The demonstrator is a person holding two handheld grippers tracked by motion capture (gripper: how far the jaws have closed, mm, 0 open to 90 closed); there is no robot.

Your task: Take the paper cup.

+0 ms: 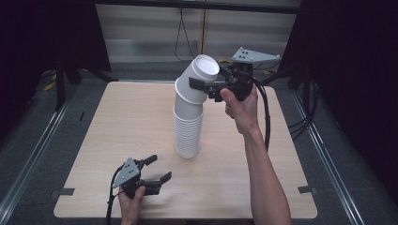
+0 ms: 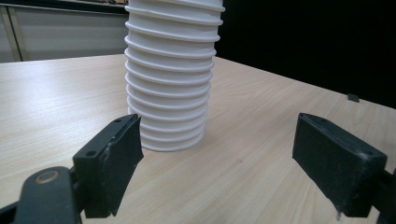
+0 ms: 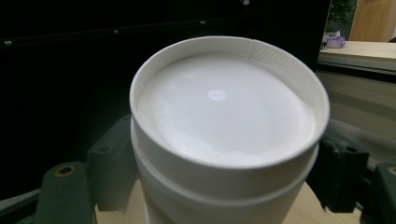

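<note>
While the left gripper (image 1: 157, 169) gapes, the right gripper (image 1: 199, 86) seemingly clamps tilted top cups (image 1: 196, 79).

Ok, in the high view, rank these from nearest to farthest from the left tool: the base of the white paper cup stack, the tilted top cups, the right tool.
1. Base of the white paper cup stack, just ahead and to its right, mid-table.
2. Tilted top white paper cups, higher up, leaning toward the right side.
3. Right tool, clamped on those tilted cups at the far side.

The left tool sits open near the front edge.
</note>
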